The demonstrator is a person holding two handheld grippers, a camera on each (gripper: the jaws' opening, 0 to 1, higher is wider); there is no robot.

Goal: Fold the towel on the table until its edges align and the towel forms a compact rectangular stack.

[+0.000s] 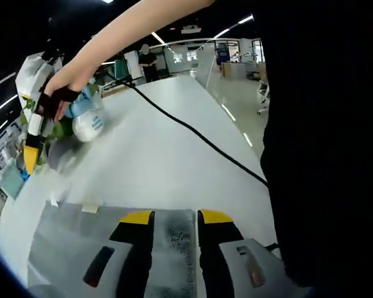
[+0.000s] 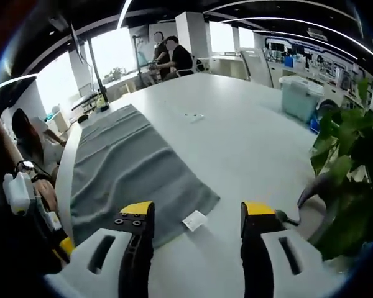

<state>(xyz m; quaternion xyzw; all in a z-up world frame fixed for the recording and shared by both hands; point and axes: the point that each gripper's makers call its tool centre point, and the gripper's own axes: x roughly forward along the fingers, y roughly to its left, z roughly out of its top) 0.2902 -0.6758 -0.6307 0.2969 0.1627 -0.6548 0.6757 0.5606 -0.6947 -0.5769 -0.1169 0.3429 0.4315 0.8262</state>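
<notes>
Looking along the left gripper (image 1: 174, 218), its two yellow-tipped black jaws sit close together with the grey towel (image 1: 81, 239) between them, so it looks clamped on the cloth's edge. That towel spreads out flat around the jaws on the white table (image 1: 168, 155), with a small pale tag (image 1: 90, 207) poking off its far edge. A black cable (image 1: 193, 131) snakes across the tabletop from the far end toward the dark-clothed person on the right side of the view. Up in the far left corner, a hand holds the right gripper (image 1: 31, 152), right by a white and blue bottle (image 1: 88, 121) and some green leaves.

In the right gripper view, the right gripper (image 2: 198, 218) has its jaws spread wide with nothing in between, hovering over the bare table (image 2: 248, 136). The grey towel (image 2: 130, 174) lies just left of it, long and rumpled with soft ridges, running away along the table's edge, and a little white tag (image 2: 194, 220) sticks out at its near corner. A leafy green plant (image 2: 351, 167) crowds the right side, and people sit at the far end of the table.
</notes>
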